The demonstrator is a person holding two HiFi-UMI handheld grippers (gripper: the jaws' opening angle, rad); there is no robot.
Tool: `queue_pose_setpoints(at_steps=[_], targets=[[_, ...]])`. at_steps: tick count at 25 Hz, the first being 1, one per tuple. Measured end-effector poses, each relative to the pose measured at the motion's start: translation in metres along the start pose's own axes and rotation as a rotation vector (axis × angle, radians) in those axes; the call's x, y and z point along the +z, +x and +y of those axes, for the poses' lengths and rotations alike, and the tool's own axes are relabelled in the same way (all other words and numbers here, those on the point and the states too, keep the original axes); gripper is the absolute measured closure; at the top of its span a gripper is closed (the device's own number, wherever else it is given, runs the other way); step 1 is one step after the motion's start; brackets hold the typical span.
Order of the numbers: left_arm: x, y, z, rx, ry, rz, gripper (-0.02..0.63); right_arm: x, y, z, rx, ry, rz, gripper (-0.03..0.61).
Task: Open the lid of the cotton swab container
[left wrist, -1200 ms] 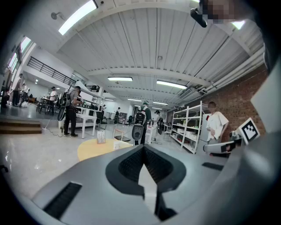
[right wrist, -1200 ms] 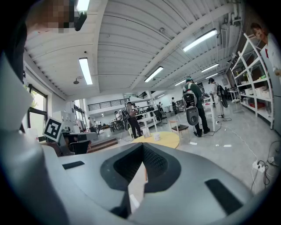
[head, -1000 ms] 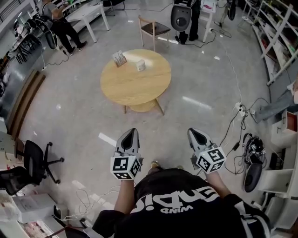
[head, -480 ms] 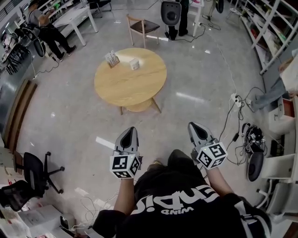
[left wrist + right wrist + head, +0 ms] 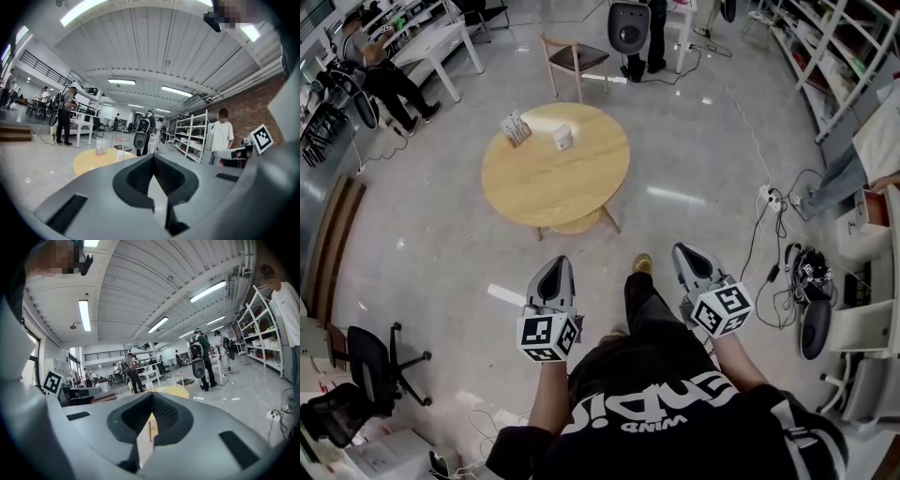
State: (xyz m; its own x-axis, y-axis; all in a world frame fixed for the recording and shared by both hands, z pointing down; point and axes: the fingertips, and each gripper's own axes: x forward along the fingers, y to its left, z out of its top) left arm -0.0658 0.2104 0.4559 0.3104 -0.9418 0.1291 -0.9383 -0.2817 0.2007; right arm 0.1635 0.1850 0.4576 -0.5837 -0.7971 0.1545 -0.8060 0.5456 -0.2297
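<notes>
It is a big open workshop with a pale polished floor (image 5: 703, 159), metal shelving (image 5: 825, 56) along one side, and cables (image 5: 773, 244) trailing over the floor near it. Out in the middle stands a round wooden tabletop (image 5: 553, 178) with a wooden chair (image 5: 572, 58) behind it.

The person in the black shirt stands well short of it, one foot (image 5: 643, 264) set forward. The left gripper (image 5: 558, 264) and right gripper (image 5: 684, 249) are held out side by side at about waist height, pointing roughly level toward the table. Both pairs of fingers are pressed together with nothing between them. I'd judge that as a carrying posture for the approach: nothing is within reach yet.

The cotton swab container (image 5: 563, 138) is the small white thing near the tabletop's far edge. Near it to the left stands a little patterned stand (image 5: 516, 127). From here it is too small to tell how its lid sits, so the opening looks not yet begun.
</notes>
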Motion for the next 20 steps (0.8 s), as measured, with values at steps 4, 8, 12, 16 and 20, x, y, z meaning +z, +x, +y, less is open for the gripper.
queue_pose_setpoints(at_steps=[4, 8, 12, 16, 20], targets=[[0.003, 0.021, 0.011, 0.0, 0.003, -0.008, 0.606, 0.0, 0.021, -0.011, 0.0, 0.011, -0.008, 0.578], [0.008, 0.041, 0.027, 0.008, 0.006, -0.006, 0.606, 0.003, 0.051, -0.016, 0.019, 0.007, -0.009, 0.578], [0.008, 0.064, 0.039, 0.006, 0.006, 0.007, 0.606, 0.005, 0.08, -0.024, 0.035, 0.011, -0.001, 0.578], [0.014, 0.096, 0.052, 0.017, -0.001, 0.012, 0.606, 0.013, 0.116, -0.038, 0.054, 0.012, 0.016, 0.578], [0.027, 0.124, 0.063, 0.022, -0.01, 0.01, 0.606, 0.028, 0.147, -0.05, 0.07, 0.011, 0.024, 0.578]])
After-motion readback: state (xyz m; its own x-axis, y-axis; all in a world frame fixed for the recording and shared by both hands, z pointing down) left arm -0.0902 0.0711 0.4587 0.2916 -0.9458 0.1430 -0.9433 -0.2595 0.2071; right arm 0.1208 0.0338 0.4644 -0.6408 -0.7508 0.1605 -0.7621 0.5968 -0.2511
